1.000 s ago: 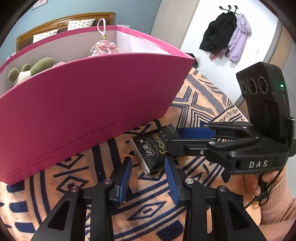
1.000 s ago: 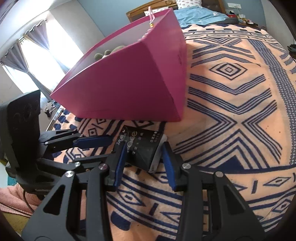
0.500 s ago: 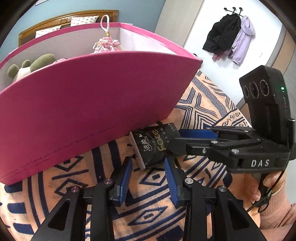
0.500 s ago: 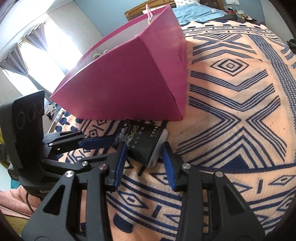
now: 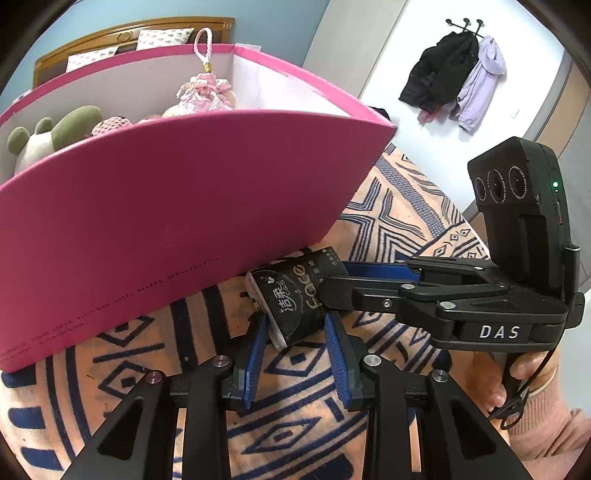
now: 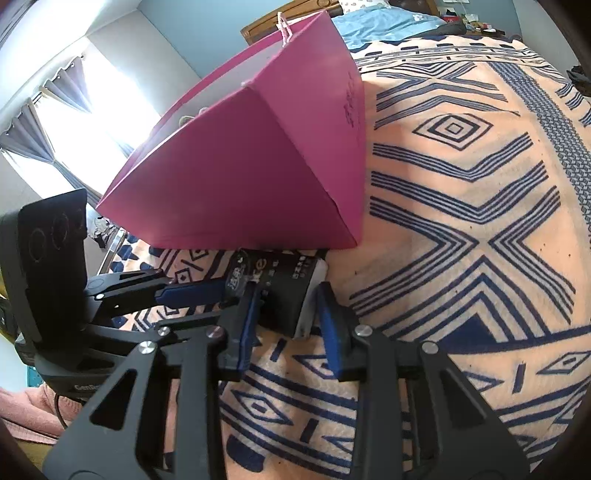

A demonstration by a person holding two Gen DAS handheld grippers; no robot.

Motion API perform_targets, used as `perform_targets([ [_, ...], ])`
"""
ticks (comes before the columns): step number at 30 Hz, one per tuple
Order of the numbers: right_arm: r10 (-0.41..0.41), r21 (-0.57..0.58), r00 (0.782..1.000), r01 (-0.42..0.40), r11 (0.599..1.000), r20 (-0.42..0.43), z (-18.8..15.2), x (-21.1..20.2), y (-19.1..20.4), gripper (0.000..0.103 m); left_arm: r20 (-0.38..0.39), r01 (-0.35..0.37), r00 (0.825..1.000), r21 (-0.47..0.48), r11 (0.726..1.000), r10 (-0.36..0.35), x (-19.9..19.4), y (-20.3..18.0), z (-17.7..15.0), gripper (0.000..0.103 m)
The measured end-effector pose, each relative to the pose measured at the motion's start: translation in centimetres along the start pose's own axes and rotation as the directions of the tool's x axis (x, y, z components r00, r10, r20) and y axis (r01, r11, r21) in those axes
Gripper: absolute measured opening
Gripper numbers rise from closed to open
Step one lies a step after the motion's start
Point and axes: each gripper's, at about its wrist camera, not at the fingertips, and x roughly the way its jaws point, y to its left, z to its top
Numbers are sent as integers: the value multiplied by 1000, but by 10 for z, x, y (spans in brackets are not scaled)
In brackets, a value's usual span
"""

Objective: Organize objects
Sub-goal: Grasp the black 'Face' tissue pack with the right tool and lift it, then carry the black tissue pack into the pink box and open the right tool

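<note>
My left fingers (image 5: 295, 334) straddle the near end of a black tissue pack (image 5: 295, 295); their jaws have just been closing, and the blue pads sit against the pack's two sides, so I read them as clenched on it. My right fingers (image 6: 286, 299) reach in across the left ones, the jaws having just been closing too; the left pad presses the pack's printed face (image 6: 284, 284), while whether the right pad meets its pale end I cannot tell. The pack lies between both pairs of fingers on the bed's orange blanket with navy geometric lines (image 6: 461, 240), its far edge touching the base of a pink box (image 5: 177, 206). Beyond the fingers, inside that box, I see a green-and-cream plush toy (image 5: 44, 136) and a pink tasselled charm (image 5: 203, 92). Behind the box stands a wooden headboard (image 5: 122, 33). To the right of my left fingers, coats (image 5: 454, 77) hang on a wall hook, and a hand (image 5: 509, 376) grips the right handle.
</note>
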Motion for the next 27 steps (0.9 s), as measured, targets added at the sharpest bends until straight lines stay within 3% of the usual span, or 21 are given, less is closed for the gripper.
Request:
perform_targets([
  [27, -23, -118, 992, 37, 992, 124, -3, -53, 49, 35, 152, 2, 988, 108, 994, -18, -68, -27, 3, 32],
])
